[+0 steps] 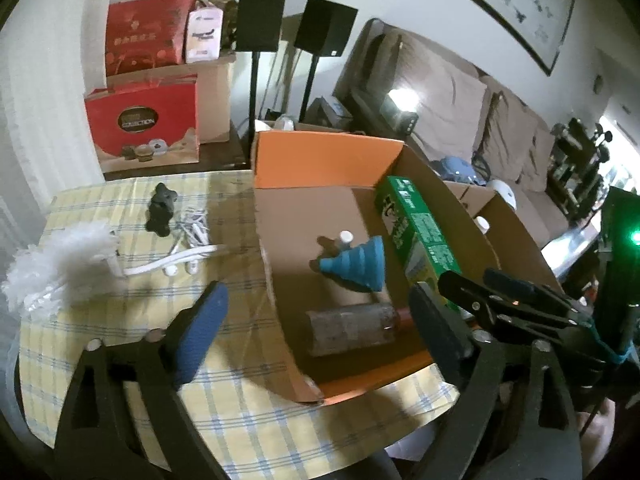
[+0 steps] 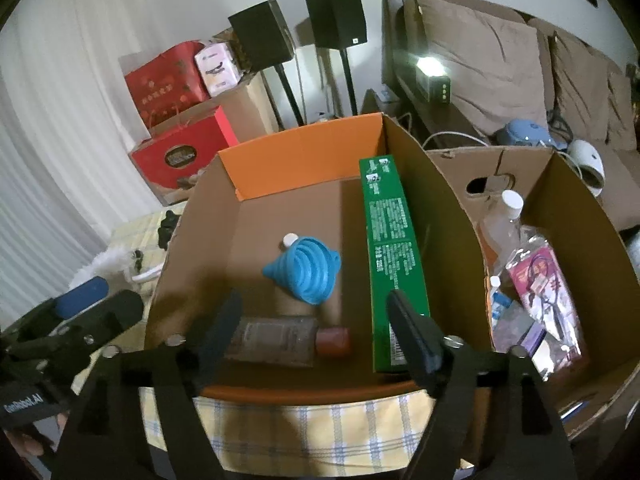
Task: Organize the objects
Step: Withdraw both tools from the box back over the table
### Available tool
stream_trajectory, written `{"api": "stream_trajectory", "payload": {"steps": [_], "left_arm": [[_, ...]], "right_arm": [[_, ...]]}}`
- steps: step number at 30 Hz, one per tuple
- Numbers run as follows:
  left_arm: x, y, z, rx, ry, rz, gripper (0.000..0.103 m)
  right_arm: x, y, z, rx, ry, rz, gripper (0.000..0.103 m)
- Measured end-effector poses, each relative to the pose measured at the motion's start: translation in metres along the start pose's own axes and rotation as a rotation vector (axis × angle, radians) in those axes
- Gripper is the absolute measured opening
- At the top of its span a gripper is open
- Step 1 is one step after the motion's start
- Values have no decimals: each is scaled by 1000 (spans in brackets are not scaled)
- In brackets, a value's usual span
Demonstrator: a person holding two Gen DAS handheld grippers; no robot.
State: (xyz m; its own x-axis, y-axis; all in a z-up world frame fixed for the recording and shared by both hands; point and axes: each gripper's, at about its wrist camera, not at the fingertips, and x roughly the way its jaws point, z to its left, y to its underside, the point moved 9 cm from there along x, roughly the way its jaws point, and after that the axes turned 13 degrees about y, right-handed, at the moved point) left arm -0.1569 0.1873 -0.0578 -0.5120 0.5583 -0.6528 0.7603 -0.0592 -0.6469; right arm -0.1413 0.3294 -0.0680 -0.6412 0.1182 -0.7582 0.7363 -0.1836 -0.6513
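An open cardboard box (image 1: 460, 216) (image 2: 192, 224) with an orange flap stands on the checked tablecloth. Inside lie a blue cone-shaped funnel (image 1: 354, 262) (image 2: 308, 270), a long green carton (image 1: 420, 236) (image 2: 390, 256) along the right wall, a brown bottle with a red cap (image 1: 352, 326) (image 2: 280, 338) and a small white cap (image 1: 345, 237) (image 2: 289, 239). My left gripper (image 1: 320, 340) is open and empty over the box's left wall. My right gripper (image 2: 316, 340) is open and empty over the box's near edge. On the cloth left of the box lie a white feather duster (image 1: 60, 268), a white cable (image 1: 192, 228) and a black toy (image 1: 160, 210).
A second cardboard box (image 2: 568, 184) to the right holds a clear bottle (image 2: 502, 220) and packets (image 2: 540, 280). Red gift boxes (image 1: 148, 124), two black speakers on stands (image 1: 260, 20) and a brown sofa (image 1: 480, 112) stand behind. The right gripper shows in the left wrist view (image 1: 520, 304).
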Motion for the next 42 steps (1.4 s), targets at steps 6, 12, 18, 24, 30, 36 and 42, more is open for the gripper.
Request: {"api": "stream_trajectory", "payload": {"steps": [6, 12, 18, 24, 30, 36, 42], "left_arm": [[-10, -4, 12, 8, -32, -22, 100], [-22, -4, 28, 7, -62, -36, 101], [-38, -5, 51, -1, -93, -53, 101], [-54, -8, 74, -16, -117, -70, 101], [-67, -7, 93, -28, -135, -81, 101], [-81, -9, 117, -47, -158, -94, 101], [-90, -11, 138, -63, -183, -103, 101]], "right_arm": [[-2, -1, 12, -36, 29, -9, 89], [-5, -5, 29, -62, 25, -26, 103], [-8, -8, 51, -87, 22, -35, 103], [-11, -11, 82, -120, 6, -47, 103], [-12, -12, 109, -142, -12, -55, 103], [-13, -16, 131, -167, -22, -64, 103], [-12, -17, 150, -188, -31, -65, 103]]}}
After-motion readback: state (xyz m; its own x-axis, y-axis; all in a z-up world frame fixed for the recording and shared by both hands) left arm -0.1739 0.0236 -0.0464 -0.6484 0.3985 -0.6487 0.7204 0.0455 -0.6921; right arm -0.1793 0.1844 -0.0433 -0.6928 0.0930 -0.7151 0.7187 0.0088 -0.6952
